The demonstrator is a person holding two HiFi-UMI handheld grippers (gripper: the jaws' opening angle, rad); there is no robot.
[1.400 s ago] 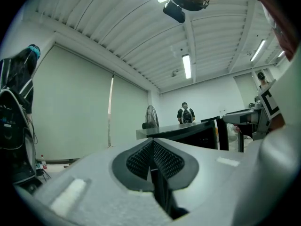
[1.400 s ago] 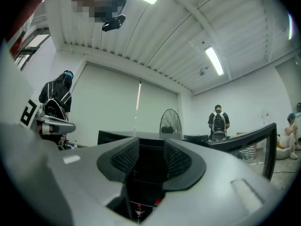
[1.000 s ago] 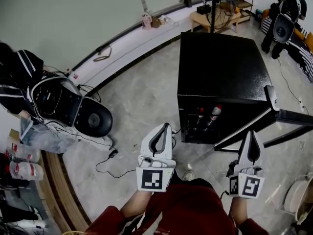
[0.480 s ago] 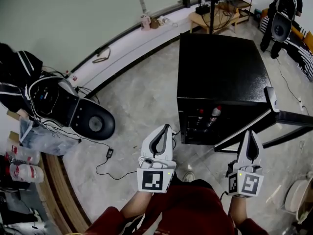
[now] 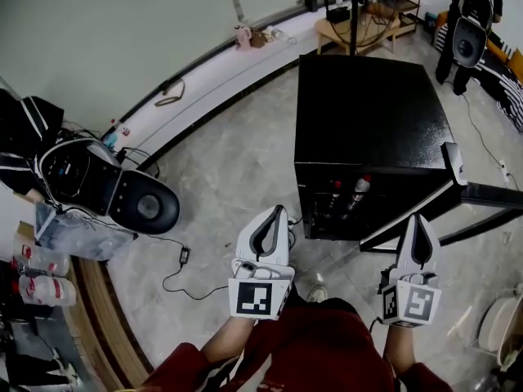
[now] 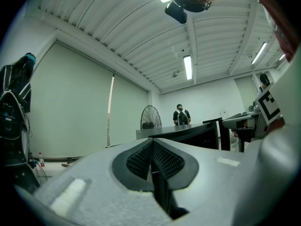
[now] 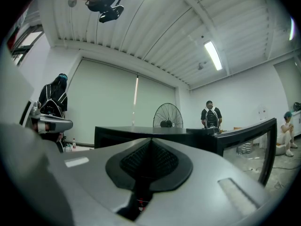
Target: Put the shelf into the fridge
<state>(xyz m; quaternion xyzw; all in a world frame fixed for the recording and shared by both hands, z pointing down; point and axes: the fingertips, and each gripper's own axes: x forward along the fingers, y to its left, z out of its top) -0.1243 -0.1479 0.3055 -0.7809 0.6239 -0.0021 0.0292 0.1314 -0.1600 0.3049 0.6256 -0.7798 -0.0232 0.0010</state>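
Position: the person stands on the pale stone floor (image 5: 237, 162) facing the front of a low black fridge (image 5: 368, 113). Both grippers are held level, side by side and well apart, pointing at the fridge.

Left gripper (image 5: 276, 212): its fingers (image 6: 136, 159) are closed pad to pad, with nothing between them. It sits just short of the fridge's left front corner, not touching it.

Right gripper (image 5: 418, 219): its fingers (image 7: 164, 159) are likewise closed on nothing. The tip lies near the lower edge of the fridge door (image 5: 490, 194), without contact.

Fridge: the door stands open, swung out to the right. Two bottles (image 5: 359, 188) with red and white markings stand upright inside, near the opening – the rest of the interior is dark.

Shelf: it cannot be made out in any view, and neither gripper carries it.

Surroundings: beyond the fridge, both gripper views show a standing fan (image 6: 150, 117) and a person (image 6: 181, 115) at the far wall.
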